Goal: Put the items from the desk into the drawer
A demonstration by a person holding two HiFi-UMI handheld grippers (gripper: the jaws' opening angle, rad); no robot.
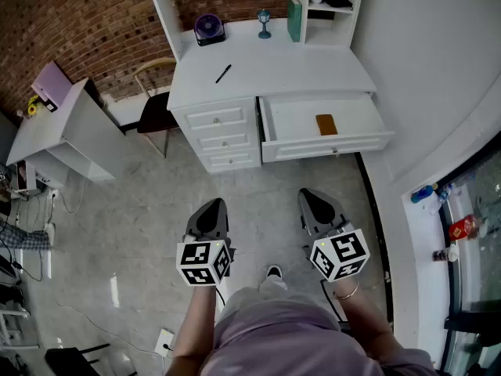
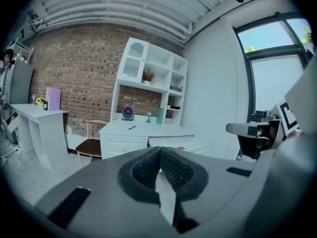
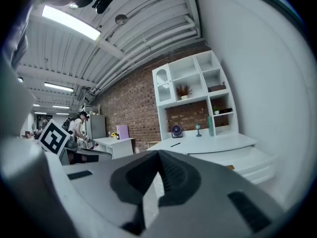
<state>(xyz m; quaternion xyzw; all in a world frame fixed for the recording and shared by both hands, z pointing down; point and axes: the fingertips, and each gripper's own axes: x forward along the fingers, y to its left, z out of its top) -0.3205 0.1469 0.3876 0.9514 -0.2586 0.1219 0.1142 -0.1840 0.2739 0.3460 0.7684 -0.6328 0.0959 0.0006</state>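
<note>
Hanging well short of the desk (image 1: 297,69), L gripper (image 1: 210,211) & R gripper (image 1: 316,204) were both shut, empty. Pen (image 1: 224,74) lay diagonal nr desk's left-centre, dead ahead of L gripper, the nearer; drawer (image 1: 325,146) stood open under right edge.

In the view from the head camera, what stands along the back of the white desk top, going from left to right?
A purple fan → a blue goblet → a green book standing upright.
</note>
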